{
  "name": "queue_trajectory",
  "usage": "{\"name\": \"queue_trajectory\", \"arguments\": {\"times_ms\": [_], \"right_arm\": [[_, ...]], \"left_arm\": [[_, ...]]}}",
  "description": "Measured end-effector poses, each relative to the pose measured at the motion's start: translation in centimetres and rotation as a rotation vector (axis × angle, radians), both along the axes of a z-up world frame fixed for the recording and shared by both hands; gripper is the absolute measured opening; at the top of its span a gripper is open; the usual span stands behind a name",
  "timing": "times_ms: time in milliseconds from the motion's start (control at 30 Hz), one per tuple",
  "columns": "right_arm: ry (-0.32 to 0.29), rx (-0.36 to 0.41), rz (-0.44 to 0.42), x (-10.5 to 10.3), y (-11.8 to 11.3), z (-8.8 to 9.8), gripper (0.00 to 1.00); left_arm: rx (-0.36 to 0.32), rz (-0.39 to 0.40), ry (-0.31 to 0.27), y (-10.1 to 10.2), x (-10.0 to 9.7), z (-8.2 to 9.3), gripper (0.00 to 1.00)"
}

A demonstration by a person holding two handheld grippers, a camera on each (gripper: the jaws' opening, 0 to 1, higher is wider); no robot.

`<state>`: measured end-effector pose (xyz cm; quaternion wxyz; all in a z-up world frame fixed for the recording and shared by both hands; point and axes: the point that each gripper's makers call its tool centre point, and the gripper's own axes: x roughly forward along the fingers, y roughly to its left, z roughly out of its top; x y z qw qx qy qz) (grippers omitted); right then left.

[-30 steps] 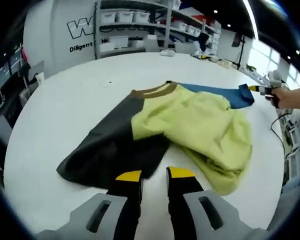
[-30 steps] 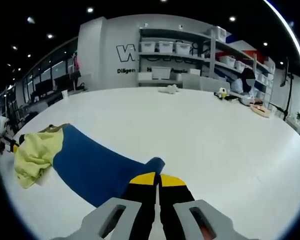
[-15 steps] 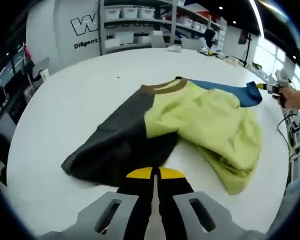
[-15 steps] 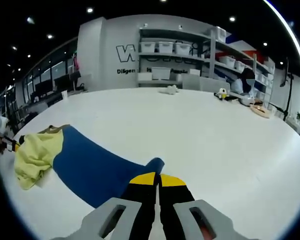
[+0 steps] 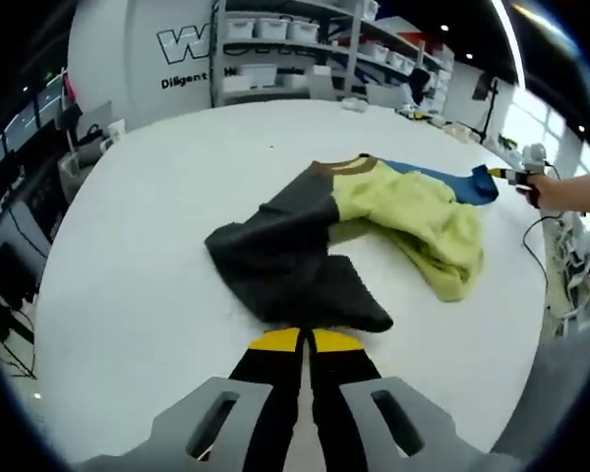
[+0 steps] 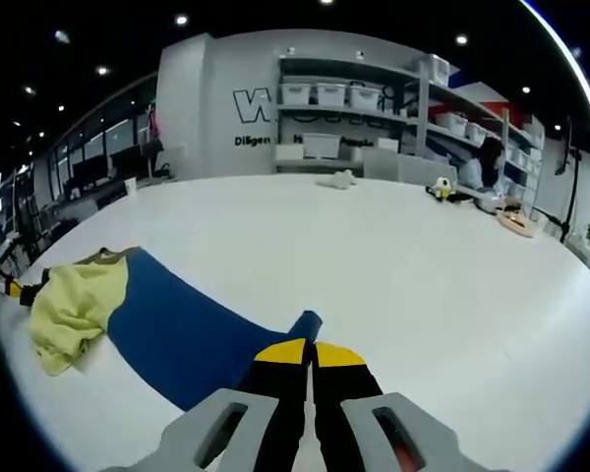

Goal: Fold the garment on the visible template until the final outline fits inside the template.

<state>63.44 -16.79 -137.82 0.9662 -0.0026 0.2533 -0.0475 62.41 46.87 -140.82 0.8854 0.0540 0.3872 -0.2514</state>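
1. We see the garment (image 5: 359, 241) near the middle of the round white worktop (image 5: 147, 246), with wide bare surface to its left and far side.
2. Our left gripper (image 5: 301, 341) has its fingers pressed together on the near edge of the garment's dark grey part (image 5: 295, 275), which is bunched and folded over itself.
3. The yellow-green part (image 5: 423, 218) lies crumpled beside the grey.
4. The blue sleeve (image 6: 177, 329) stretches flat; our right gripper (image 6: 310, 352) has its fingers closed on the cuff.
5. In the left gripper view, the worktop's right edge runs close past that sleeve end, where a hand (image 5: 560, 189) shows.
6. We cannot make out any template outline on the worktop.
7. Shelving (image 6: 374, 108) with bins stands beyond the worktop's far edge.
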Motion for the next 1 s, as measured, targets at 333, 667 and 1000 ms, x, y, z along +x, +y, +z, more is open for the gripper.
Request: {"name": "queue_trajectory", "arguments": {"times_ms": [333,667,1000], "right_arm": [[0.009,-0.009,0.013,0.4,0.0,-0.1,0.00],[0.031,-0.011,0.014,0.5,-0.1,-0.7,0.00],[0.045,-0.014,0.010,0.0,-0.2,-1.0,0.00]], "left_arm": [[0.013,0.106,0.044,7.3,-2.0,0.4,0.07],[0.043,0.232,0.003,13.1,-1.1,2.2,0.07],[0.003,0.349,-0.144,13.7,-5.0,3.3,0.07]]}}
